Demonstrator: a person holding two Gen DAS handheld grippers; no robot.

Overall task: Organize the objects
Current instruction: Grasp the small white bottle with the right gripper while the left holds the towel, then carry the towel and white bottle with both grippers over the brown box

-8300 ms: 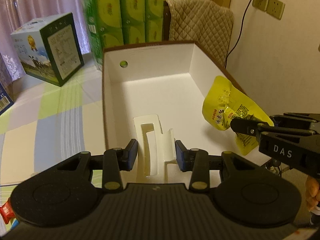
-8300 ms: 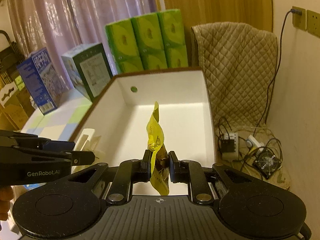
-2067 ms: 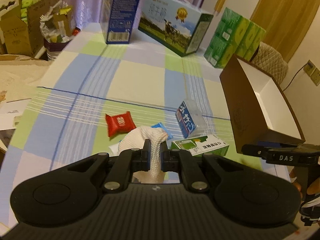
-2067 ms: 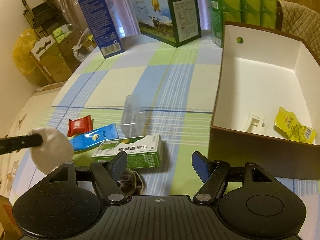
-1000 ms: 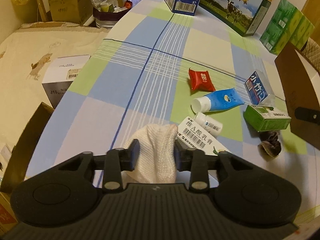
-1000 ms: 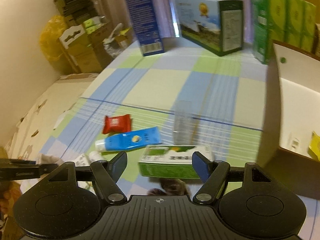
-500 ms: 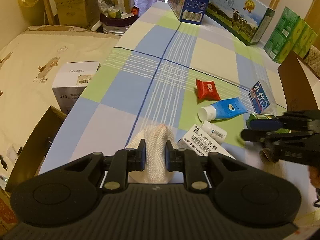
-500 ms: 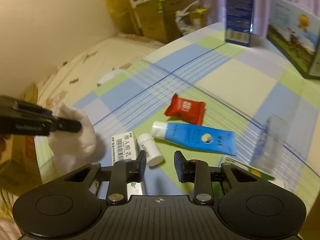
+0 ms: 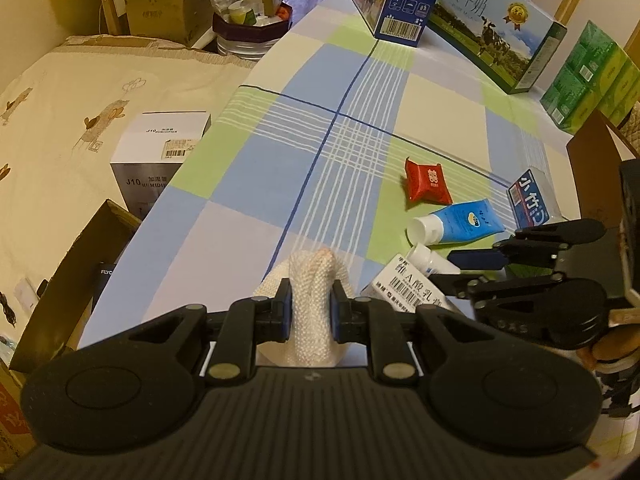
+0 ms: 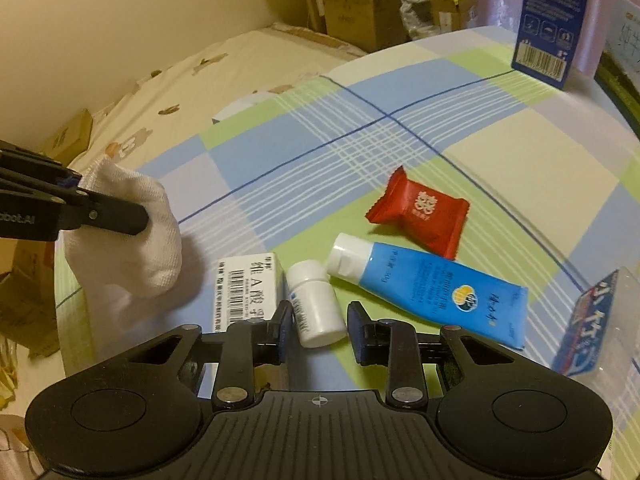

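Two hand-held grippers work over a checked counter [image 9: 248, 184]. The left hand-held gripper [image 9: 311, 309] is clamped on a white knitted cloth [image 9: 311, 280] at the near left edge. The right hand-held gripper [image 10: 316, 330] stands partly open, its fingers either side of a small white bottle [image 10: 314, 304] without touching; the bottle lies on its side, long axis running near to far, cap at the far end. Just beyond lie a blue tube [image 10: 424, 284], cap pointing left, and a red sachet [image 10: 418, 210].

checked tablecloth [image 9: 256, 184], milk carton [image 9: 496, 28], humidifier box [image 9: 156, 152], cardboard boxes [image 9: 160, 0]
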